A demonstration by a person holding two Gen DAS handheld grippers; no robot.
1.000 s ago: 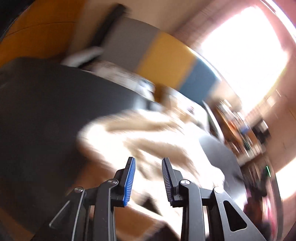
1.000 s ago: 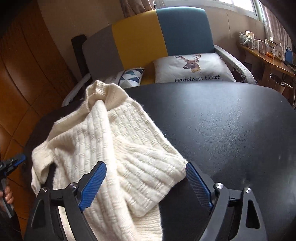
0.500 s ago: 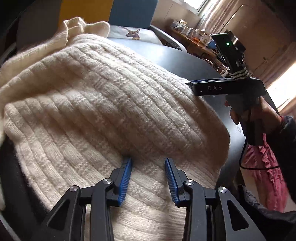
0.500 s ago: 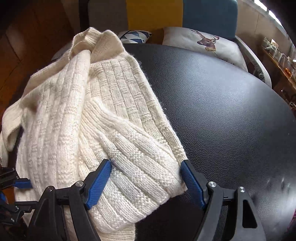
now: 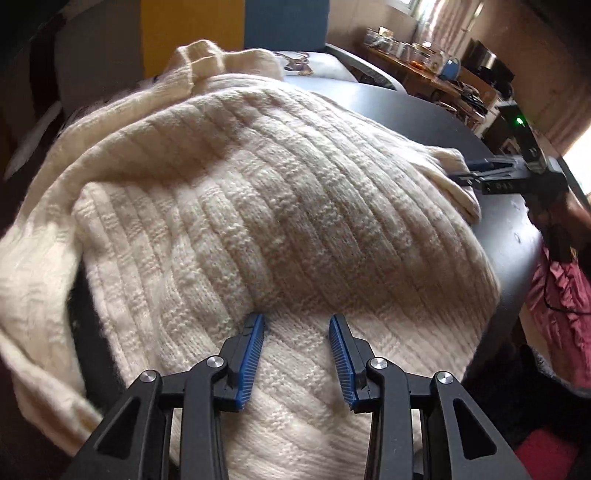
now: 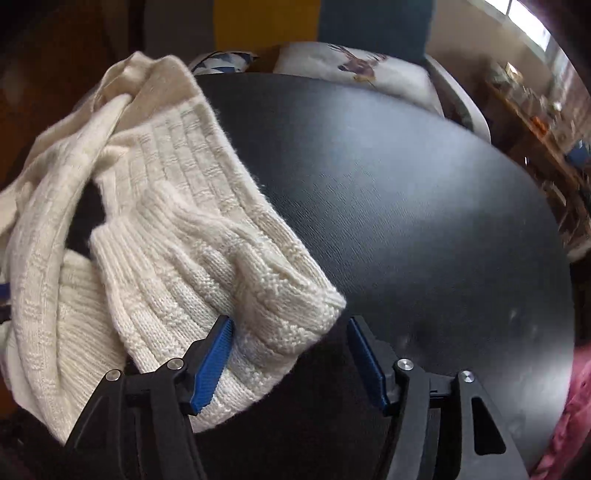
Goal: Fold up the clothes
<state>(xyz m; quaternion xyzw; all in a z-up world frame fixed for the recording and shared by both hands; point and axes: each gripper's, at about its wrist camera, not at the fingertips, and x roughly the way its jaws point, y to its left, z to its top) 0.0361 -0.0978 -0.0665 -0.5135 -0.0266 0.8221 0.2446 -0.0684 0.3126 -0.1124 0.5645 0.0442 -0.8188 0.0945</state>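
A cream ribbed knit sweater [image 5: 280, 206] lies crumpled on the round black table [image 5: 417, 110]. My left gripper [image 5: 297, 326] is open, its blue pads resting on the sweater's near hem with fabric between them. In the right wrist view the sweater [image 6: 177, 206] covers the table's left side, with a ribbed corner bunched at the front. My right gripper [image 6: 290, 328] is open around that corner; its left pad touches the knit, while the right pad hangs over bare table [image 6: 424, 192]. The right gripper [image 5: 480, 173] also shows in the left wrist view, at the sweater's far right edge.
A grey, yellow and blue sofa back [image 6: 266, 22] with a deer-print cushion [image 6: 354, 70] stands behind the table. A wooden shelf with jars [image 5: 413, 62] runs along the right wall. Pink fabric [image 5: 557, 306] and a person's hand [image 5: 569, 214] are at the table's right edge.
The left gripper swung from a blurred high view down onto the sweater's hem. The right gripper came forward and lower, its jaws narrowing around the sweater's corner.
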